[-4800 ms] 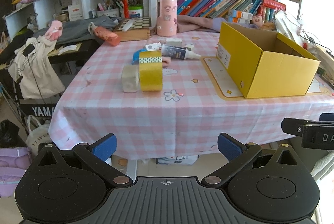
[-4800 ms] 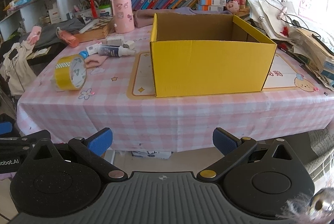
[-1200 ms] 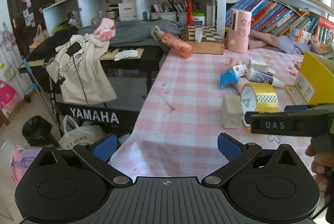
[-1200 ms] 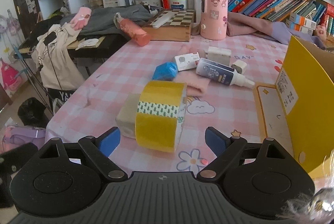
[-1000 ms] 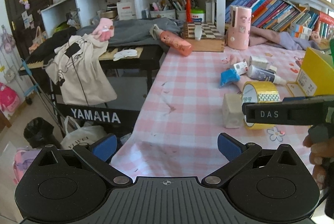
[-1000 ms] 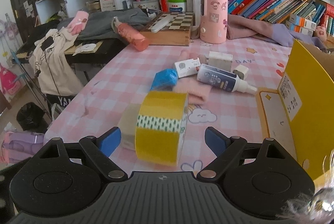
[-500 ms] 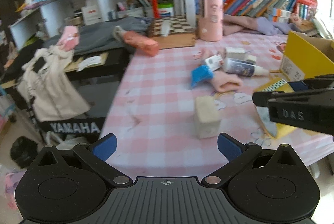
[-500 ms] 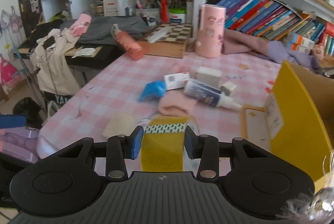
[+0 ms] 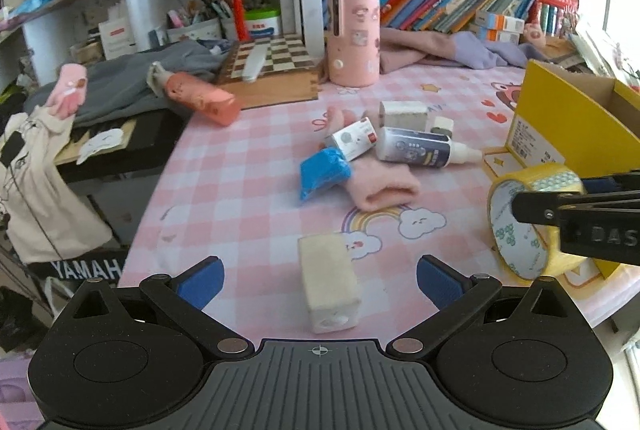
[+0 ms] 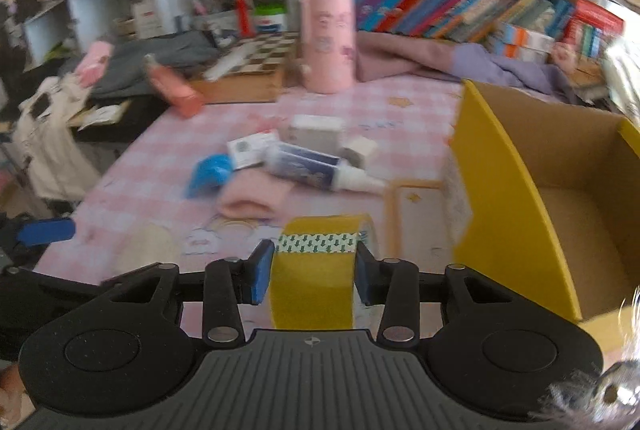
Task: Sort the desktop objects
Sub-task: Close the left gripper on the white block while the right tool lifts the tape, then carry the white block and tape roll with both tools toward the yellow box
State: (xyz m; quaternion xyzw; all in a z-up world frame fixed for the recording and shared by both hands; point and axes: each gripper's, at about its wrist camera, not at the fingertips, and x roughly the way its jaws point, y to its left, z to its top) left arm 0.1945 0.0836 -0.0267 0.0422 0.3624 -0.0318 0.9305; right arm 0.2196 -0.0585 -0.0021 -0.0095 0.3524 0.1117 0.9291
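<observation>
The right hand-held gripper (image 10: 312,276) is clamped on the yellow tape roll (image 10: 316,270), its blue pads pressing the roll's two flat sides, with the roll standing on edge between them at twelve o'clock from the camera. In the left wrist view the same tape roll (image 9: 528,220) appears at about three o'clock, gripped by the black right hand-held gripper (image 9: 576,213) and raised off the pink checked bench (image 9: 240,189).

The open yellow cardboard box (image 10: 532,197) stands just beside the roll, at roughly two o'clock from the right gripper, its brown inside showing.

The left hand-held gripper (image 9: 318,276) has its jaws spread wide with nothing held. A cream block (image 9: 328,286) lies on the bench between its blue fingertips (image 9: 202,280), touching neither. Farther out, at twelve to one o'clock, lies a cluster: a blue packet (image 9: 324,171), a pink folded cloth (image 9: 382,183), a dark glue bottle (image 9: 420,151) with a white nozzle, a small white-and-red carton (image 9: 352,138) and a white box (image 9: 404,115). A tall pink cylinder (image 9: 353,35) stands at the bench's far edge, with a chessboard box (image 9: 272,69) to its left and an orange-pink bottle (image 9: 200,101) lying on its side at eleven o'clock.
</observation>
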